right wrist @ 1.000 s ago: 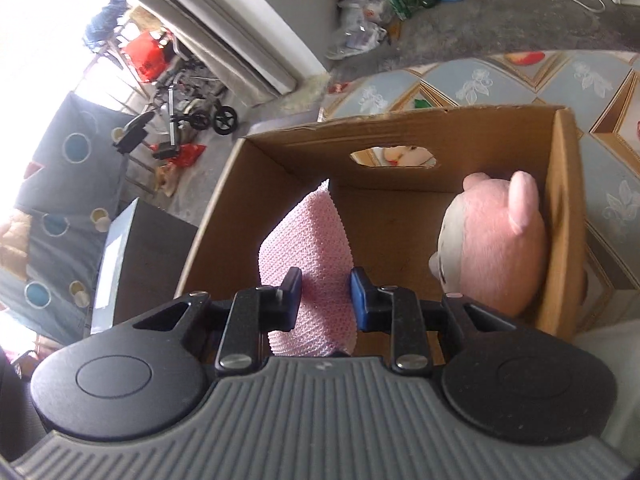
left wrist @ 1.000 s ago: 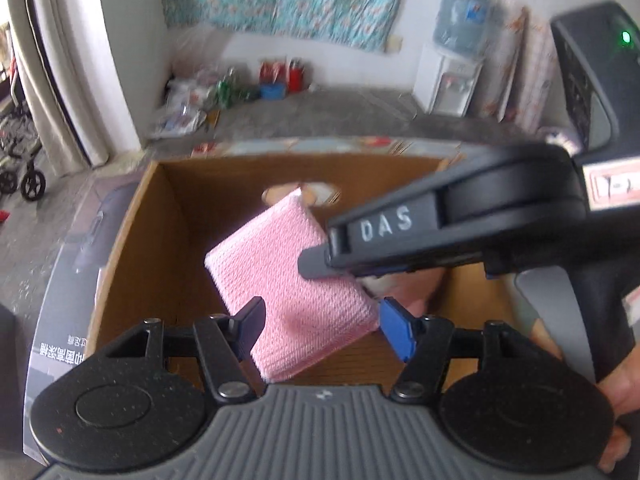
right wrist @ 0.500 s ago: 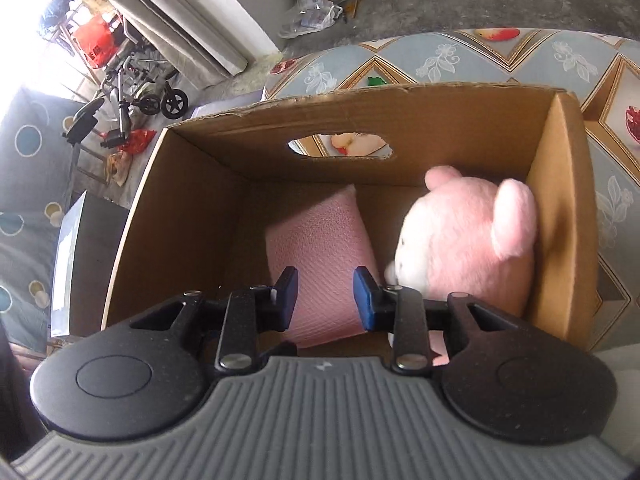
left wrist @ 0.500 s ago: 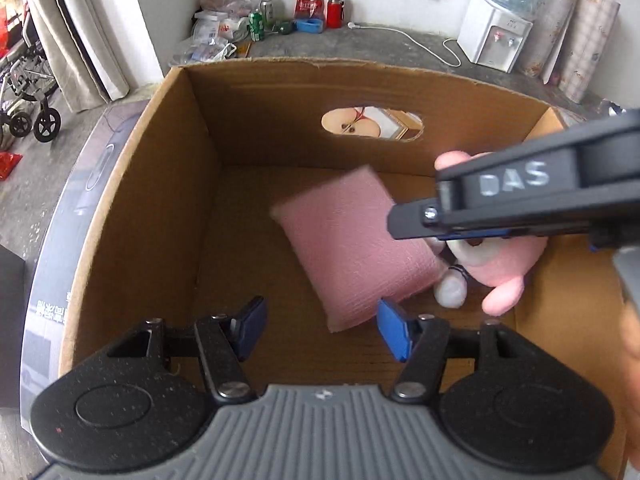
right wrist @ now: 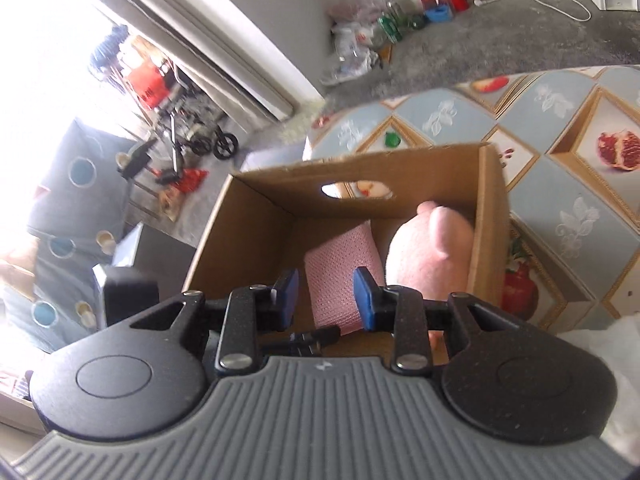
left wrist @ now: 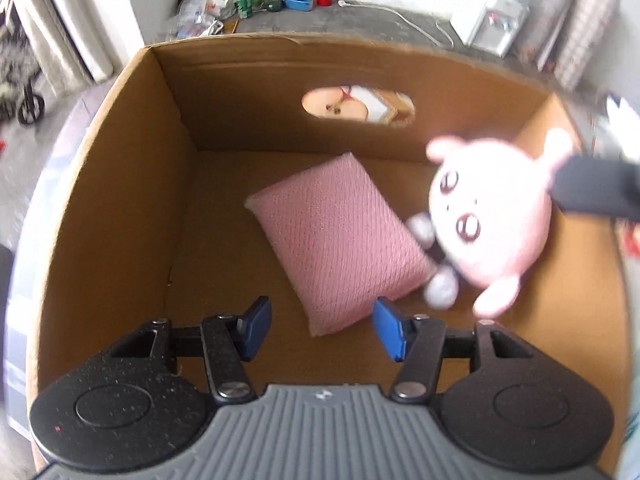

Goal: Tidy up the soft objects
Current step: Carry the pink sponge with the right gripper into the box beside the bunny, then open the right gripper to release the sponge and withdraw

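The left gripper (left wrist: 320,330) fingers stand apart, empty; the right gripper (right wrist: 325,299) fingers too, jaws just opening, nothing between. Ahead of both, below, the box (left wrist: 120,184) holds the plush (left wrist: 492,216) and the pillow (left wrist: 340,240), touching.

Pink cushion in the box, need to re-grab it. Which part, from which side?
Probably the near lower corner of the pink cushion, coming from above. It lies flat on the floor of the cardboard box with that corner free, right ahead of the open left claw. Its right edge touches the plush toy, so avoid that side.
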Available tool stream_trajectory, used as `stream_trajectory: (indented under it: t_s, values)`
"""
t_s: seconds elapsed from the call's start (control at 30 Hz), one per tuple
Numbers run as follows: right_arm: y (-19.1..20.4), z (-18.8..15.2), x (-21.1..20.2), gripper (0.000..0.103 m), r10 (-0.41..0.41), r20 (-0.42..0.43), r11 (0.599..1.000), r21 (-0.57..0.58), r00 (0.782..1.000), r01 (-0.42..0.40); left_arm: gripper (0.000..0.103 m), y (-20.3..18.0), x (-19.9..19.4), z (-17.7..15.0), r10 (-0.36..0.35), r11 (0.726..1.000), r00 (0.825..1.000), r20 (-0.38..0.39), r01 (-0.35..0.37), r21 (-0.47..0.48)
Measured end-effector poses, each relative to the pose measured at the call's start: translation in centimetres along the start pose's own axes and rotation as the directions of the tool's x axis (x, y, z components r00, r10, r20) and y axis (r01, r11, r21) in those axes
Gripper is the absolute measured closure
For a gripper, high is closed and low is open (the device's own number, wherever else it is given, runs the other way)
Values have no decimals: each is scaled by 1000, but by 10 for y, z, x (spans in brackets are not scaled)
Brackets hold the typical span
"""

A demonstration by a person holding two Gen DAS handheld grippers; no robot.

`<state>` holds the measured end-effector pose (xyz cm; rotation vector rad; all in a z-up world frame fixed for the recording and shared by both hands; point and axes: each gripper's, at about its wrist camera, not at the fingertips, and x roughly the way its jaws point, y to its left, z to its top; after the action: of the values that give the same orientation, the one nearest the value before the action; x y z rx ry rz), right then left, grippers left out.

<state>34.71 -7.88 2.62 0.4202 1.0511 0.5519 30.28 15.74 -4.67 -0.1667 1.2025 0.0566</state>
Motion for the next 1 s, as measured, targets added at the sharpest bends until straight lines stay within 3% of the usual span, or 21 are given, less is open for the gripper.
stream_trajectory:
  t_s: [0.03,0.1,0.33,0.63,0.87,1.0]
  values:
    - [-2,-1,-6,73,7,8,1000,3,1000,-7,42,4,0,3,-19,999,1000,-1,19,-31]
    - [-6,-3,-17,72,20,21,1000,5,1000,-20,28,11,0,9,-42,995,999,-4,41,-96]
    - [-7,-15,-36,72,77,60,997,-8,995,-77,16,9,21,27,-65,973,997,-43,54,-223]
    - [-17,-31,-45,70,82,68,997,-10,994,-81,16,4,49,35,-61,958,995,-75,37,-285]
    - [-21,-35,-47,70,73,74,997,-16,995,-72,18,-6,50,33,-25,983,999,-47,16,-183]
    - [-24,-37,-50,70,67,75,998,-15,995,-66,19,-17,49,36,16,999,999,-45,-17,-37]
